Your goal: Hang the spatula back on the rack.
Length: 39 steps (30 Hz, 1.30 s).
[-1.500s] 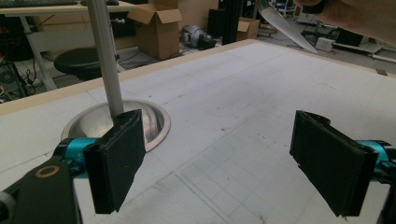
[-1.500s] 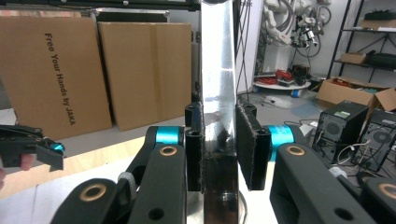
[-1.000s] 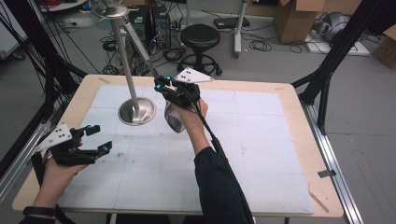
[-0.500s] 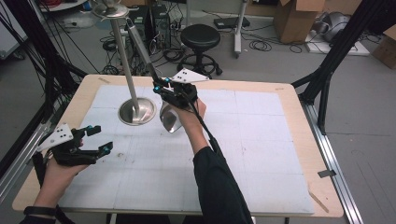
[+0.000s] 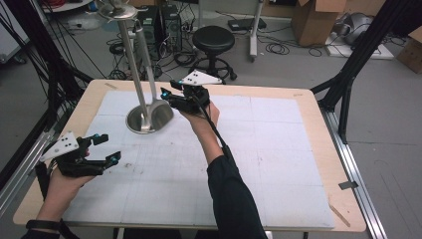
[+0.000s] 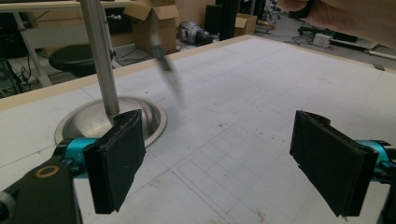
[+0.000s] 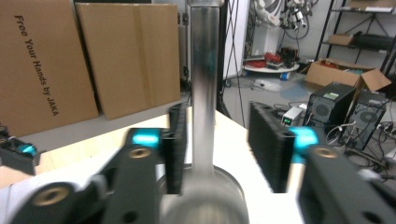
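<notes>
Overhead, right claw [image 5: 169,99]: held out over the far left part of the surface [image 5: 278,149], right at the bowl of a steel ladle [image 5: 160,113].
Right claw state: spread partway, its jaws having just been opening; in the right gripper view the ladle's handle rises between the two black pads, with a clear gap to the right pad and very little to the left one, so nothing is pinched.
Ladle: tilted, bowl low against the edge of the stand's base, handle slanting up and away towards the top of the stand; whether the bowl rests on the surface cannot be told.
Stand [image 5: 134,122]: a round, dished metal foot on the white sheet with a tall bright pole rising from its middle; the ladle sits just beside that pole.
Left claw [image 5: 110,148]: near the left edge of the surface, well apart from the stand and ladle.
Left claw state: spread wide with only bare surface between the pads, as the left gripper view shows.
Blur: the ladle's handle is smeared in the left gripper view.
Behind the surface: a black stool [image 5: 214,40] on the floor.
</notes>
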Motion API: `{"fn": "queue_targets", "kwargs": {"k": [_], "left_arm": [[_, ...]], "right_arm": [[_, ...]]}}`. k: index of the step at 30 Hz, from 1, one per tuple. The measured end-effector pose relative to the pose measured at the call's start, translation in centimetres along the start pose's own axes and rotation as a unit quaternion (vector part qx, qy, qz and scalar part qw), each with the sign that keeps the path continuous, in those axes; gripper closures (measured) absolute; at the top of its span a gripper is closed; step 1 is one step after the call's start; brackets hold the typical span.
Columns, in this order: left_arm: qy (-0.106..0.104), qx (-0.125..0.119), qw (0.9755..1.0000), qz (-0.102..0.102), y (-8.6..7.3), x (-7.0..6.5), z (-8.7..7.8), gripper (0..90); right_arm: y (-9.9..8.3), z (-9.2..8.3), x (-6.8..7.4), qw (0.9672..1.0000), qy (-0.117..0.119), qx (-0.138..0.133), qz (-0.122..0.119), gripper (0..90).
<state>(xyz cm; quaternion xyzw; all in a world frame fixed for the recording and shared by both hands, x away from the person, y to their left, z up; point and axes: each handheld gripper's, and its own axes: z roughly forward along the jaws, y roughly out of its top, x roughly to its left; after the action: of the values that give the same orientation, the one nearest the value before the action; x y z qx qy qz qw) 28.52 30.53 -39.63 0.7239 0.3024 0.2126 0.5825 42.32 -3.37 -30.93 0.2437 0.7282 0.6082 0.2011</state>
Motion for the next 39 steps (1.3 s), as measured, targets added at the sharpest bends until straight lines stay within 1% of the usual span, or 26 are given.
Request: {"fn": "queue_targets", "kwargs": {"k": [1,4,6,7,9,11,13,15,16,18,19,21,22,24,25,26,28,30,32,33,34,35,39], "left_arm": [[0.0,-0.001,1.0,0.0,0.0,0.0,0.0,18.3],[0.001,-0.004,1.0,-0.001,0.0,0.1,0.0,18.2],[0.003,-0.002,1.0,0.001,0.0,0.1,0.0,18.1],[0.003,-0.003,1.0,0.0,0.0,0.1,0.1,18.0],[0.003,-0.001,1.0,0.003,0.0,0.2,0.1,18.0],[0.004,-0.002,1.0,0.003,0.1,0.2,0.2,17.9],[0.005,-0.001,1.0,0.004,0.1,0.2,0.2,17.9],[0.006,-0.003,1.0,0.002,0.1,0.3,0.3,17.8],[0.007,-0.003,1.0,0.001,0.1,0.3,0.4,17.9],[0.009,-0.003,1.0,0.002,0.1,0.4,0.5,17.8],[0.009,-0.003,1.0,0.001,0.1,0.5,0.5,17.8],[0.012,-0.002,0.9999,0.001,0.0,0.7,0.6,17.8],[0.013,-0.003,0.9999,0.0,0.0,0.7,0.7,17.8],[0.017,-0.002,0.9999,0.001,-0.1,0.9,0.7,17.8],[0.018,-0.002,0.9998,0.0,-0.1,0.9,0.7,17.8],[0.019,-0.003,0.9998,0.0,-0.1,0.9,0.7,17.8],[0.021,-0.003,0.9998,0.001,-0.1,1.0,0.7,17.8],[0.023,-0.003,0.9997,0.0,-0.1,1.0,0.8,17.8],[0.023,-0.001,0.9997,0.001,-0.1,1.1,0.9,17.8],[0.024,-0.001,0.9997,0.001,-0.2,1.1,0.9,17.7],[0.025,-0.001,0.9997,0.002,-0.2,1.1,0.9,17.7],[0.025,-0.001,0.9997,0.003,-0.2,1.1,0.9,17.7],[0.028,0.0,0.9996,0.006,-0.1,1.0,0.9,17.7]], "right_arm": [[0.1,-0.4,0.0,1.0,0.002,0.0,-0.001,51.5],[0.3,-1.4,0.1,0.9999,0.006,0.01,0.0,41.0],[0.3,-2.2,0.1,0.9998,0.015,0.012,-0.007,39.6],[0.3,-2.9,0.2,0.9996,0.02,0.014,-0.012,36.3],[0.1,-3.9,0.3,0.9994,0.023,0.018,-0.019,34.5],[-0.4,-5.2,0.2,0.9991,0.029,0.024,-0.02,29.2],[-1.0,-6.6,-0.1,0.9987,0.03,0.035,-0.02,27.2],[-1.9,-8.3,-0.4,0.9987,0.022,0.04,-0.023,24.7],[-2.3,-8.8,-0.5,0.9987,0.018,0.042,-0.024,23.8],[-3.2,-10.4,-0.7,0.9981,0.005,0.052,-0.034,21.9],[-3.8,-11.3,-1.0,0.9979,-0.001,0.057,-0.032,20.9],[-4.6,-12.7,-1.3,0.9978,-0.002,0.061,-0.024,20.8],[-5.2,-13.7,-1.4,0.9976,-0.01,0.065,-0.023,20.7],[-6.0,-15.0,-1.7,0.9973,-0.012,0.07,-0.019,20.6],[-6.6,-15.8,-1.8,0.9969,-0.022,0.074,-0.019,20.2],[-7.0,-16.3,-1.9,0.9967,-0.025,0.075,-0.019,20.1],[-8.0,-17.8,-2.1,0.9964,-0.032,0.078,-0.009,19.4],[-8.8,-19.0,-2.3,0.996,-0.036,0.082,-0.004,18.3],[-9.5,-20.0,-2.3,0.9959,-0.039,0.081,-0.005,18.3],[-10.0,-20.6,-2.4,0.9954,-0.039,0.087,-0.005,18.2],[-10.8,-21.4,-2.4,0.9943,-0.047,0.095,-0.008,17.7],[-10.8,-21.4,-2.4,0.9943,-0.047,0.095,-0.008,17.7],[-12.3,-22.8,-2.8,0.9935,-0.056,0.099,0.005,17.1]]}}
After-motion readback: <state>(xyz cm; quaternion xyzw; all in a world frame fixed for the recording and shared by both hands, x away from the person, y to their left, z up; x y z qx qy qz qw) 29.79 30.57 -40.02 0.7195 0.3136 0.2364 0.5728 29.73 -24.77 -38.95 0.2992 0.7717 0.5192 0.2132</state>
